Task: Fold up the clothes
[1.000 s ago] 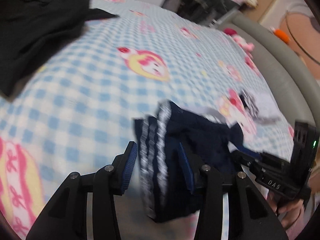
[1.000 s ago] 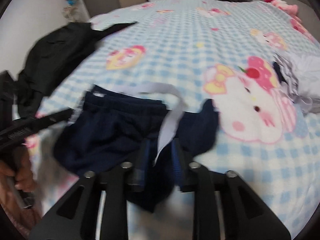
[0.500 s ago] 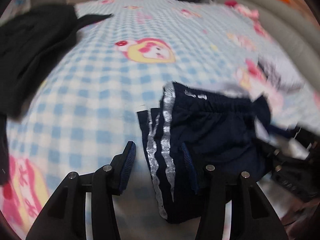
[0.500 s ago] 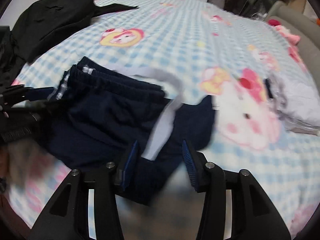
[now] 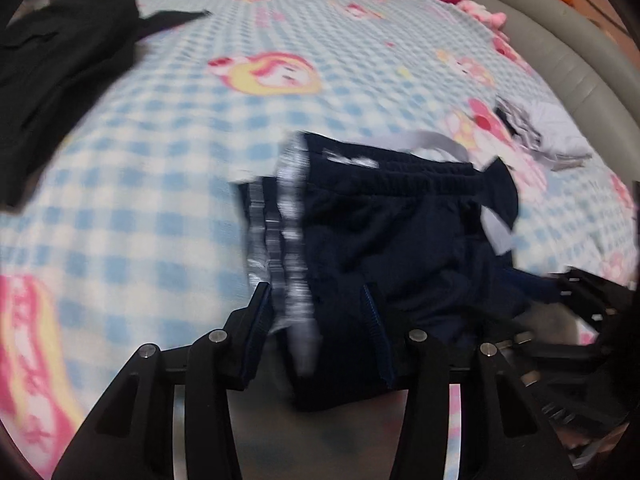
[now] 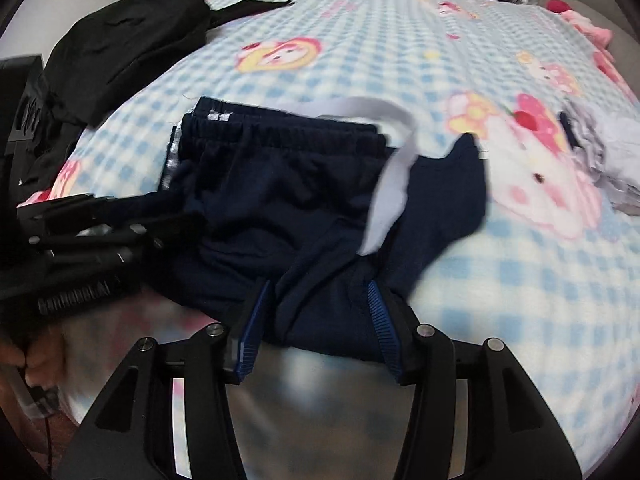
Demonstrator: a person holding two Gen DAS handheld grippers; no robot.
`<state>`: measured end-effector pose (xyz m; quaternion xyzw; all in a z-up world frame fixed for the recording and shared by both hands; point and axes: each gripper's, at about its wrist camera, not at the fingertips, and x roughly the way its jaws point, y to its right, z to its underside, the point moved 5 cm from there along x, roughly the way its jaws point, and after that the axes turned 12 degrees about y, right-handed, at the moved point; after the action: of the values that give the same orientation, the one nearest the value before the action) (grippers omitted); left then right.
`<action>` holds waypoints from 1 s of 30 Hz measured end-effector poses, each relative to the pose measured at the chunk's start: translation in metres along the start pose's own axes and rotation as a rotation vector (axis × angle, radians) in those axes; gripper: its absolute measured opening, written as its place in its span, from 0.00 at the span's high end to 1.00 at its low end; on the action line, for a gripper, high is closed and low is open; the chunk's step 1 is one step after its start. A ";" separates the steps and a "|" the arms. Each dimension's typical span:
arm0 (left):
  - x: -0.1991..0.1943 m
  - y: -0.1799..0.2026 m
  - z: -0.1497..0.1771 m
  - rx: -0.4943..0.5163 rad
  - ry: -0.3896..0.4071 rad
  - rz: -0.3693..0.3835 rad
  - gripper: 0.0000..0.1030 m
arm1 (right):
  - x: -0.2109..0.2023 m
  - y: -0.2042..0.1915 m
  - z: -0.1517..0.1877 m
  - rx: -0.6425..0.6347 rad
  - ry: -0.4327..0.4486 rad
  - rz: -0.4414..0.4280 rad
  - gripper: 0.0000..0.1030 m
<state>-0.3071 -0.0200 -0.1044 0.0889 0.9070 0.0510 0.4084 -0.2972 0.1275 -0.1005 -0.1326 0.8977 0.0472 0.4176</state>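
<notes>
On the near edge of the blue-and-white checked bedsheet w/ pink cartoon prints [image 6: 400,40] lie the folded navy-blue shorts w/ silver side stripes and an elastic waistband [image 6: 288,184], waistband toward the far side, a grey drawstring band [image 6: 388,168] looping across their right part. Right gripper [image 6: 318,322]: jaws opening, near hem of the shorts sits between the blue-ribbed pads, cloth slack, not pinched. Left gripper [image 5: 318,328] is at the shorts' left, striped edge; pads stand apart w/ the striped fold between them; left pad seems to brush the stripe, blur makes contact unclear, no squeeze seen. Far left: a crumpled black garment [image 6: 128,44]. Far right: a pale grey-white folded pile [image 6: 608,148]. Beyond the bed's right side, a grey padded bed frame [image 5: 580,64].
</notes>
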 end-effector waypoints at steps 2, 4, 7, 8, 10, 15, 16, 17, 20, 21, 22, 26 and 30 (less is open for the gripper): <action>-0.003 -0.008 -0.003 -0.077 0.006 0.050 0.53 | -0.010 0.011 0.000 0.009 0.034 0.036 0.51; -0.006 -0.012 -0.007 -0.152 0.015 0.129 0.55 | -0.018 0.019 -0.003 0.041 0.060 0.037 0.49; -0.007 -0.004 -0.011 -0.143 0.031 0.174 0.54 | -0.025 0.028 -0.007 0.097 0.085 0.017 0.49; -0.005 -0.001 -0.011 -0.135 0.029 0.176 0.54 | -0.025 0.029 -0.008 0.107 0.081 0.003 0.49; 0.003 0.003 -0.007 -0.122 0.006 0.159 0.54 | -0.017 0.023 -0.006 0.103 0.056 -0.031 0.49; 0.009 0.005 -0.005 -0.043 -0.001 0.060 0.55 | -0.003 0.011 0.007 0.027 0.014 0.014 0.49; 0.008 0.001 -0.007 -0.030 0.007 0.016 0.55 | -0.006 0.012 0.008 0.031 0.019 0.024 0.49; 0.007 -0.004 -0.008 -0.027 0.010 -0.003 0.55 | -0.008 0.013 0.008 0.034 0.023 0.037 0.49; -0.005 -0.020 -0.011 -0.102 0.028 0.055 0.57 | -0.016 0.026 0.007 0.046 0.032 0.090 0.49; -0.010 -0.017 -0.013 -0.106 0.041 0.093 0.56 | -0.019 0.029 0.006 0.056 0.041 0.093 0.49; -0.015 -0.014 -0.014 -0.110 0.054 0.130 0.56 | -0.024 0.031 0.003 0.076 0.062 0.070 0.49; -0.024 0.007 -0.007 -0.188 0.049 0.320 0.55 | -0.023 0.029 0.001 0.173 0.060 -0.072 0.47; -0.014 0.020 0.008 -0.045 0.034 0.199 0.60 | -0.004 0.006 0.014 0.055 0.017 -0.020 0.47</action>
<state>-0.2898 -0.0028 -0.0962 0.1684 0.8990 0.1132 0.3880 -0.2866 0.1367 -0.1068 -0.1301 0.9008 0.0172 0.4140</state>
